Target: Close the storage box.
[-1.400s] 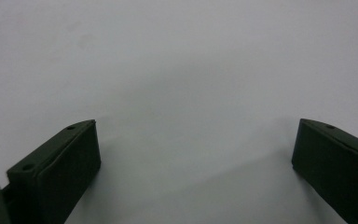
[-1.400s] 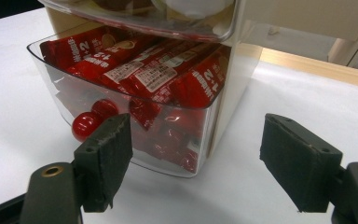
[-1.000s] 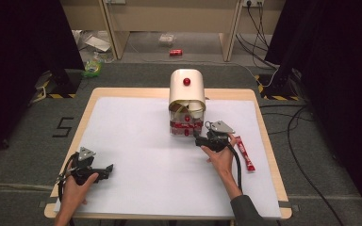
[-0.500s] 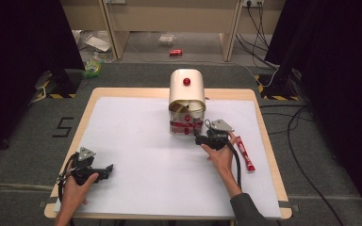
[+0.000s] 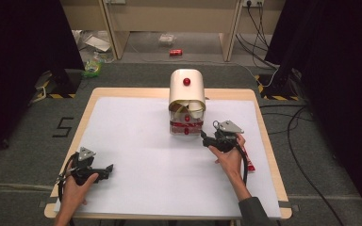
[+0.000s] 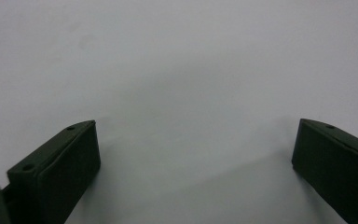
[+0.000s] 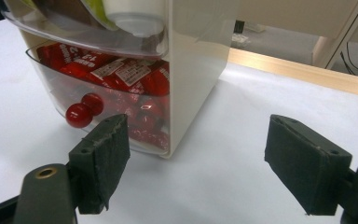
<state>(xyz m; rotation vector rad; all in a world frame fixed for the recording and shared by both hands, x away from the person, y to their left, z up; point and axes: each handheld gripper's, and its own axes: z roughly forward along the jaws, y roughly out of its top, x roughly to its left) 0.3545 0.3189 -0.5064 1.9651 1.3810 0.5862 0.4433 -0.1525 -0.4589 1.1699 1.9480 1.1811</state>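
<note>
A cream storage box (image 5: 187, 89) with a red knob (image 5: 186, 81) on top stands at the table's back middle. Its clear lower drawer (image 7: 121, 88) holds several red packets and has a red ball handle (image 7: 79, 115). The clear upper drawer (image 7: 74, 23) holds a white and green item. My right gripper (image 5: 206, 137) rests just right of the box's front corner; in the right gripper view it (image 7: 200, 163) is open and empty, facing that corner. My left gripper (image 5: 107, 169) lies near the front left edge, and it (image 6: 196, 158) is open over bare white table.
A red packet (image 5: 247, 159) lies on the table by the right hand, near the right edge. The white table surface (image 5: 141, 141) has a wooden rim (image 5: 264, 127). Cables and clutter lie on the floor beyond the table.
</note>
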